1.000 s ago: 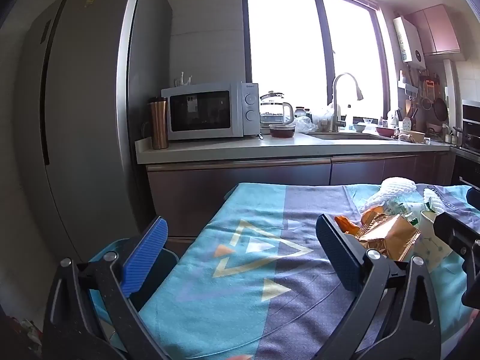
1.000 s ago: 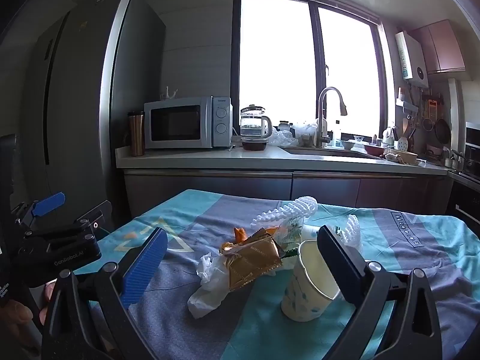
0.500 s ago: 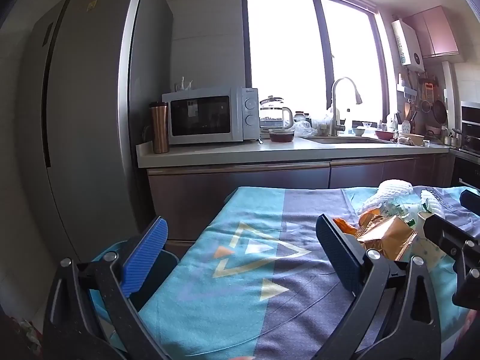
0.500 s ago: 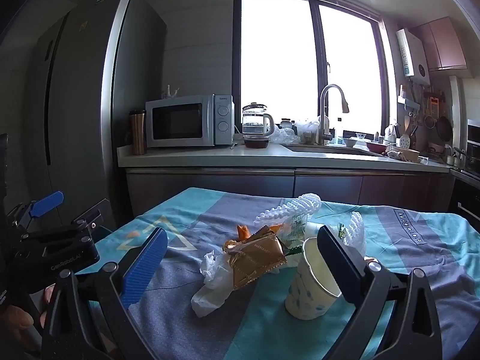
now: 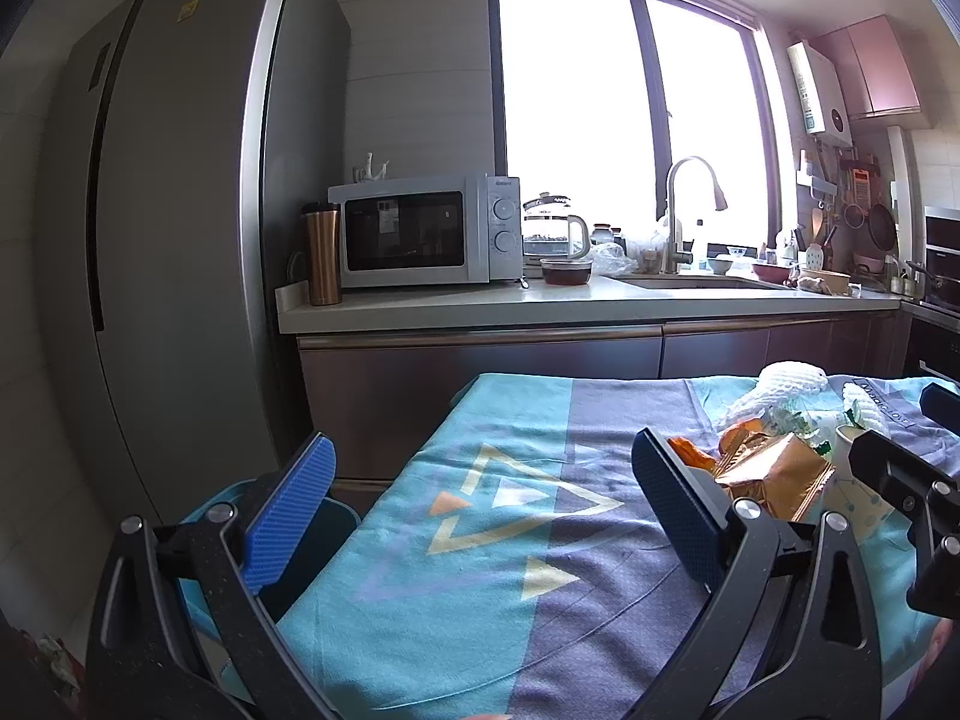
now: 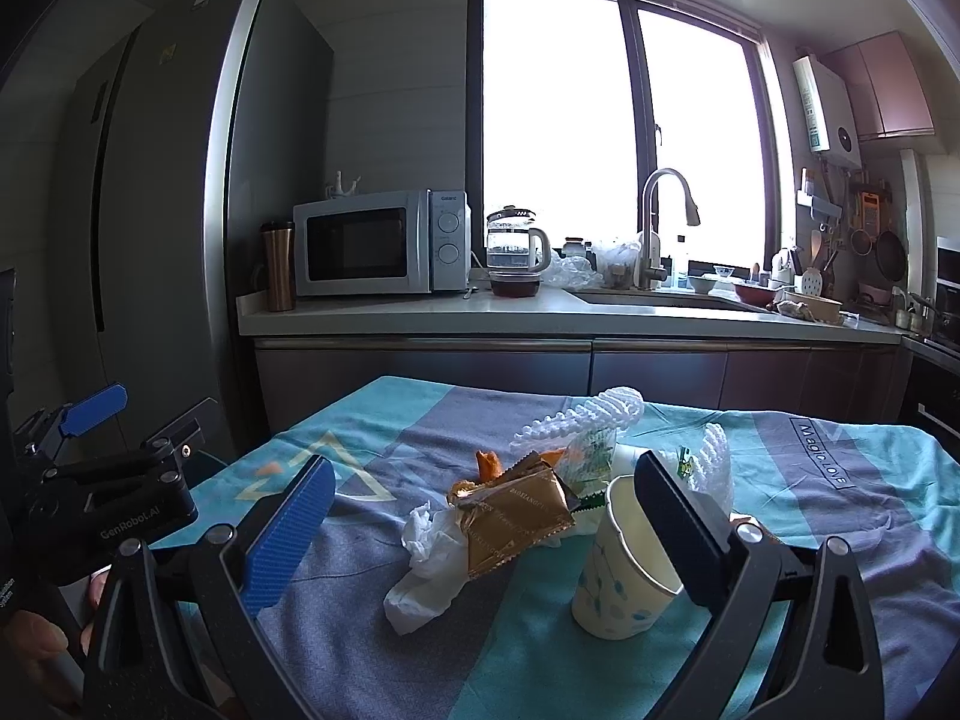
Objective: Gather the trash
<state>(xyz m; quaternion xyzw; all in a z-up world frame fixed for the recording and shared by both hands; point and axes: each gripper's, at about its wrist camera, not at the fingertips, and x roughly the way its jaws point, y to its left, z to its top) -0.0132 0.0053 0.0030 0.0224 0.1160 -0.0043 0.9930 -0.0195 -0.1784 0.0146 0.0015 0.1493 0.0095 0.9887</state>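
The trash sits in a loose heap near the middle of the table, on a teal and grey tablecloth. At the heart of it, a gold foil wrapper lies crumpled, touching a wad of white tissue on its near left side. Just right of the wrapper a paper cup stands upright, pale with blue dots, mouth open to the ceiling. Behind them, scraps of orange peel, a white foam fruit net draped over a small printed packet, and a second foam net further right.

The right gripper hovers over the near side of the heap, jaws spread wide, grasping nothing; its right finger crosses in front of the cup's rim. The left gripper hangs well left of the pile over bare cloth, also released and empty, with the wrapper just past its right finger.

Beyond the table runs the kitchen counter with a microwave, a glass kettle and a sink tap under the bright window.
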